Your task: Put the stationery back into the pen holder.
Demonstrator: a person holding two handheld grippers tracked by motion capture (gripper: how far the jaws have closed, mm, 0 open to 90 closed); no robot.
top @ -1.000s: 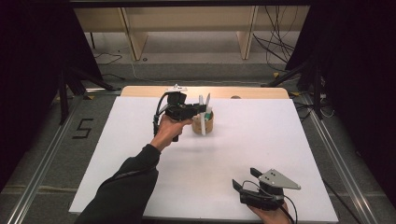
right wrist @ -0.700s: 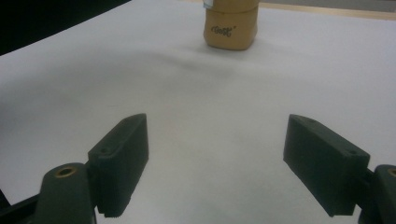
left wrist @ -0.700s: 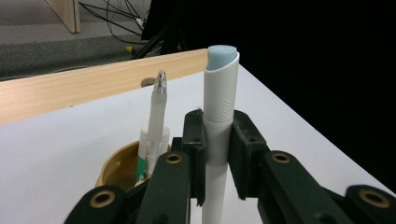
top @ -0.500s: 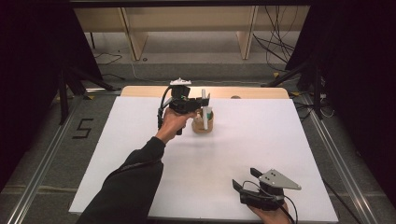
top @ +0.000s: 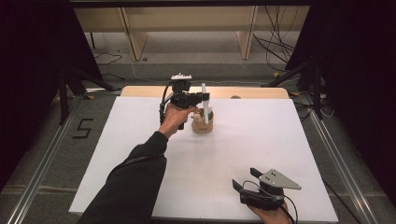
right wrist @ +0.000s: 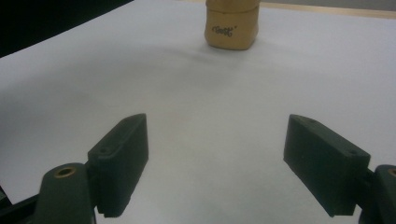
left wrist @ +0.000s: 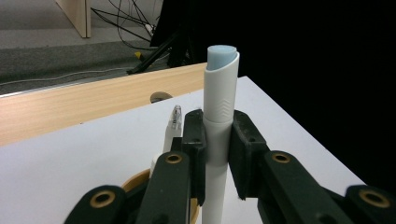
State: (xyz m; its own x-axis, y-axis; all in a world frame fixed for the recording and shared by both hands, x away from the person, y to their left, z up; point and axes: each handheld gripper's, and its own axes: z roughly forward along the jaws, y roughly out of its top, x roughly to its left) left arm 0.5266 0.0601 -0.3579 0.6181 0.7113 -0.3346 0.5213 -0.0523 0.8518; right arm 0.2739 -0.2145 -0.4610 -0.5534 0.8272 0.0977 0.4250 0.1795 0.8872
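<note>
A: What does the left gripper (left wrist: pixel 215 154) have?

B: Its two black jaws are clamped on a white marker-like pen (left wrist: pixel 219 135), gripping the barrel about midway. In the left gripper view the pen rises straight up between the pads, and its pale blue end sits well above them.

A: Which way does the pen point?

B: Its long axis is upright, blue end up. In the high view the pen (top: pixel 204 101) stands vertical just at the tip of the left gripper (top: pixel 201 99), right over a tan holder cup (top: pixel 202 124) that sits just below and beyond the jaws. Whether the pen's lower end is inside the cup I cannot tell.

A: Anything else close by?

B: A second pen (left wrist: pixel 171 133), white with a clear tip, leans up out of the holder just beside the gripped one.

A: And the other hand?

B: The right gripper (right wrist: pixel 215 158) rests at the near edge of the table, well apart from the cup, with its jaws spread wide and nothing between them. The tan cup (right wrist: pixel 232 24) is straight ahead of it, far off.

A: What is underneath and around?

B: A white tabletop (top: pixel 261 140) with a light wooden strip (top: pixel 261 92) along its far edge. Beyond lie grey floor, cables, wooden furniture legs and dark curtains on both sides.
</note>
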